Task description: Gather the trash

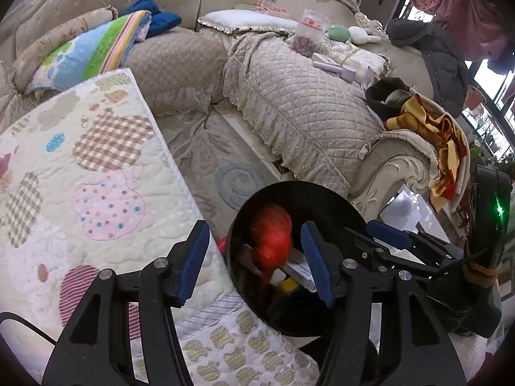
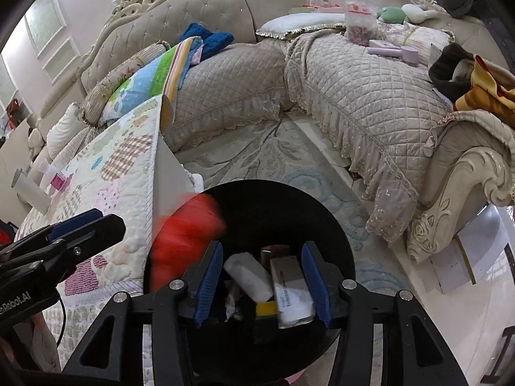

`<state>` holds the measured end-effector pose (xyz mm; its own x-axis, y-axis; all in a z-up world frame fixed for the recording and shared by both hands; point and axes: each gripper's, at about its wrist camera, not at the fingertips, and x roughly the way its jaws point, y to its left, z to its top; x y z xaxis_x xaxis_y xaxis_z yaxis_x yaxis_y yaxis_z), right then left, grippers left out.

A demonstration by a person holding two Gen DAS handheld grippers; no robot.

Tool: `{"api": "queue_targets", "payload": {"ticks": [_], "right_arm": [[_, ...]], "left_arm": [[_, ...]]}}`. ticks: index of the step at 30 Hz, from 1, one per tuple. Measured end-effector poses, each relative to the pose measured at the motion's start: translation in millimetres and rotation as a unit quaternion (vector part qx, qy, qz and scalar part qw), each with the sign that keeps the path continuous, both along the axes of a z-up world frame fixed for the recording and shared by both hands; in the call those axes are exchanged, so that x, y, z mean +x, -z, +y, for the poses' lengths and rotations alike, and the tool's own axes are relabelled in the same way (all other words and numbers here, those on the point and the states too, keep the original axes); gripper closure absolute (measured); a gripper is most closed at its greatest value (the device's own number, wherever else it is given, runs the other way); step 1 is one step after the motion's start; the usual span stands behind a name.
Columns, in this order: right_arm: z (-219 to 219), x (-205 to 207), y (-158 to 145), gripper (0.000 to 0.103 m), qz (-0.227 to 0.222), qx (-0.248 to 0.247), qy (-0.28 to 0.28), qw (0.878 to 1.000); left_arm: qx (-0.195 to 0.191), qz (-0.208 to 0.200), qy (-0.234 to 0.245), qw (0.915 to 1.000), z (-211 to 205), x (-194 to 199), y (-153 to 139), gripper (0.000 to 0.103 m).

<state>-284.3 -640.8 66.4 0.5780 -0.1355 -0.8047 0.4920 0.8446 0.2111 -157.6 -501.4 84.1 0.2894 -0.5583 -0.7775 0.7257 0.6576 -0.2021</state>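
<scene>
A black round trash bin (image 1: 338,206) stands on the floor beside a quilt-covered table; it also shows in the right wrist view (image 2: 289,199). A red mesh bag (image 1: 272,234) is in the bin's mouth, blurred in the right wrist view (image 2: 183,234). Inside the bin lie a white wad (image 2: 249,275), a white box (image 2: 294,292) and a yellow piece (image 2: 266,308). My left gripper (image 1: 254,260) is open and empty above the bin's left rim. My right gripper (image 2: 262,281) is open and empty right over the bin. The other gripper shows at the right of the left wrist view (image 1: 396,241).
The table's patchwork quilt (image 1: 96,173) is at left, with a white bottle (image 2: 30,189) and small items at its far end. A beige quilted corner sofa (image 1: 289,96) holds cushions, towels, a bag and clothes. A patterned rug (image 2: 273,157) covers the floor between.
</scene>
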Motion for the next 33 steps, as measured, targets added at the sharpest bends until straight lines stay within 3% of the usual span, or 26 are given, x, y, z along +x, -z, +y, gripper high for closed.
{"api": "queue_targets", "payload": {"ticks": [11,16,26,33], "right_arm": [[36.3,-15.9,-41.2,0.052,-0.034,-0.063,0.009,0.997],[52.6,-25.0,-63.0,0.042,-0.059,-0.081,0.017,0.995],[82.5,-37.0,-101.8,0.039,-0.097,-0.123,0.017,0.988],[98.5,-42.2,-120.0,0.036,-0.115,-0.151,0.017,0.982]], "left_arm": [[-0.019,-0.096,-0.052,0.9938,50.6,-22.4,-48.5,0.045],[-0.038,-0.108,-0.055,0.9919,72.8,-30.8,-63.8,0.045],[-0.061,-0.152,-0.061,0.9846,103.5,-52.2,-87.8,0.045],[-0.073,-0.154,-0.067,0.9831,113.9,-53.1,-94.6,0.045]]}}
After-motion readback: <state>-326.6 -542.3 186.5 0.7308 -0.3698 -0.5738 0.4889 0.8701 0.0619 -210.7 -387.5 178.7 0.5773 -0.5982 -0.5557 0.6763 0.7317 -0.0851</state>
